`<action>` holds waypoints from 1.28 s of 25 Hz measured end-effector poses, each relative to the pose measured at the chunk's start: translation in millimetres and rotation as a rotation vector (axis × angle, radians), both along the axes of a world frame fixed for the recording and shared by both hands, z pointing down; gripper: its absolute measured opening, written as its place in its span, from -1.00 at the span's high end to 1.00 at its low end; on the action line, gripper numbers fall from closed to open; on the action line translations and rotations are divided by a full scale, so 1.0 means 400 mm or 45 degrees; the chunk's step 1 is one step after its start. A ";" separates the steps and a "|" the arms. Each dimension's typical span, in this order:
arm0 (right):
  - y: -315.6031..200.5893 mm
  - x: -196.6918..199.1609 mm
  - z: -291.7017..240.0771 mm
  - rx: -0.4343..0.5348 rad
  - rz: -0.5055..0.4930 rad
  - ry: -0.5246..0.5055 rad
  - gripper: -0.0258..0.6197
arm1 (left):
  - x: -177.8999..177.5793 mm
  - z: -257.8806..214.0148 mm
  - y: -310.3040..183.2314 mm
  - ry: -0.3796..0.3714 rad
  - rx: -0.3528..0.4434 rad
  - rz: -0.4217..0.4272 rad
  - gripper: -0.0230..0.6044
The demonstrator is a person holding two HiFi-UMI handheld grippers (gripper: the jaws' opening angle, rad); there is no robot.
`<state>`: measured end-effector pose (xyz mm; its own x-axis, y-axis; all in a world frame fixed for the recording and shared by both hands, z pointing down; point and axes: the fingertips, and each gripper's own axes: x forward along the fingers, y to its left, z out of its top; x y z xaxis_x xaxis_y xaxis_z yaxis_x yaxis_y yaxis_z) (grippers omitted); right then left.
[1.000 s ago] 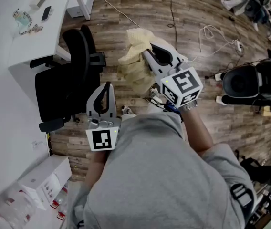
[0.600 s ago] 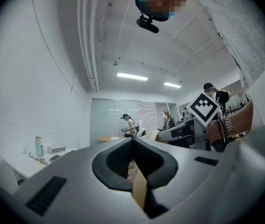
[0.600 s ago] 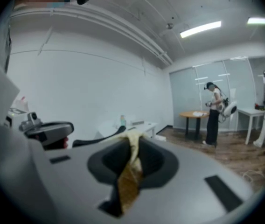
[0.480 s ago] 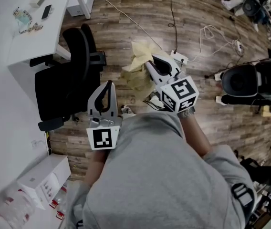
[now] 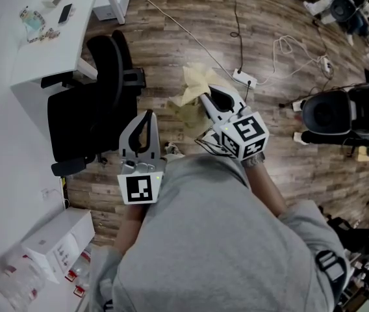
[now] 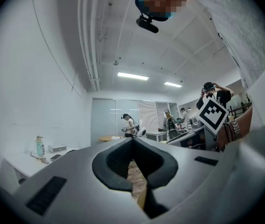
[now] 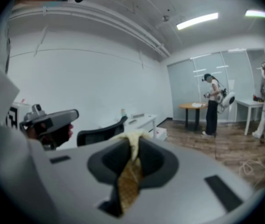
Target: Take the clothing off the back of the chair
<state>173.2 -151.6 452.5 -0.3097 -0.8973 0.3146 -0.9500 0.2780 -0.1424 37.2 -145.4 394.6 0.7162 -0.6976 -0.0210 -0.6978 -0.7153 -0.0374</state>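
Seen from above, a person in a grey top holds a gripper in each hand over a wood-plank floor (image 5: pixel 171 18). Compared with a second ago, the right gripper (image 5: pixel 205 97) sits lower and a little nearer the body. The yellow clothing (image 5: pixel 194 83) it carries showed then as a broad, spread drape, and now looks like a smaller, tighter bunch. The left gripper (image 5: pixel 147 117) has not shifted.

The clothing is soft, pale yellow fabric, crumpled into loose folds. Up close, the right gripper view shows a fine grid-like weave. The right gripper is closed on it: a narrow band of cloth lies pinched along the slot between the two jaws and spills out past their tips. From there the bunch hangs towards the floor. In the head view it stretches from the jaw tips away from the person, slanting from near left to far right. It is clear of the black office chair (image 5: pixel 103 77), which stands to its left with a curved backrest and a padded seat.

The left gripper, smooth grey plastic with black inner pads, has its jaws drawn together on nothing, and only a sliver of floor shows between them. It is just right of the chair seat.

A white worktop (image 5: pixel 35 51) lies at far left.
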 end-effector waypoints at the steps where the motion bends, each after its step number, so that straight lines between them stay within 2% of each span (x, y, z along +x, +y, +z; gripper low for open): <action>1: 0.002 -0.002 0.003 -0.004 -0.001 -0.001 0.71 | -0.001 0.000 0.000 -0.001 0.000 -0.001 0.83; 10: 0.022 -0.014 0.020 -0.023 -0.011 -0.051 0.71 | -0.008 0.006 0.008 -0.004 0.002 -0.003 0.83; 32: 0.019 -0.027 0.032 -0.040 -0.017 -0.029 0.71 | -0.034 0.013 -0.005 0.017 -0.010 -0.029 0.83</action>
